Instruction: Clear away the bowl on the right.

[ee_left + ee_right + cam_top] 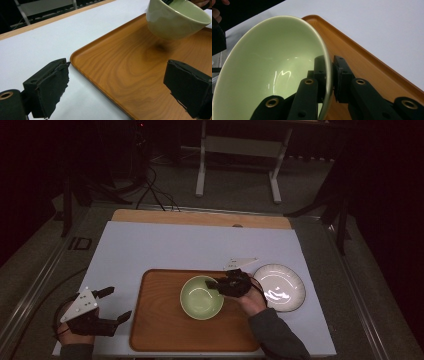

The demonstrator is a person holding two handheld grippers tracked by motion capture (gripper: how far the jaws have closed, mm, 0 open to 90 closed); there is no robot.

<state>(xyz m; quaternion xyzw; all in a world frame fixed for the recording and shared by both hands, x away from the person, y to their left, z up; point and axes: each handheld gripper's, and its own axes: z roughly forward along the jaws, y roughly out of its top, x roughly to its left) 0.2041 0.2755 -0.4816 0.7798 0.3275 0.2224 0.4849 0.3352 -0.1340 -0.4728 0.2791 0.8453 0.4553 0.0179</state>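
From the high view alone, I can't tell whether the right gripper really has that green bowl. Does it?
Observer: Yes. The right gripper is shut on the green bowl's rim, one jaw inside, one outside.
Operator: Is the bowl resting on the tray?
Observer: No. In the left gripper view it hangs above the wooden tray, its shadow beneath.
Operator: And the left gripper?
Observer: The left gripper is open, holding nothing.

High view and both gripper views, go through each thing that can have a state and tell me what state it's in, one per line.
Green bowl: empty, upright, lifted just above the tray, rim pinched by the right gripper.
Wooden tray: flat on the table, nothing resting on it.
White plate: empty, on the table right of the tray.
Right gripper: shut on the bowl's rim.
Left gripper: open, holding nothing, left of the tray.
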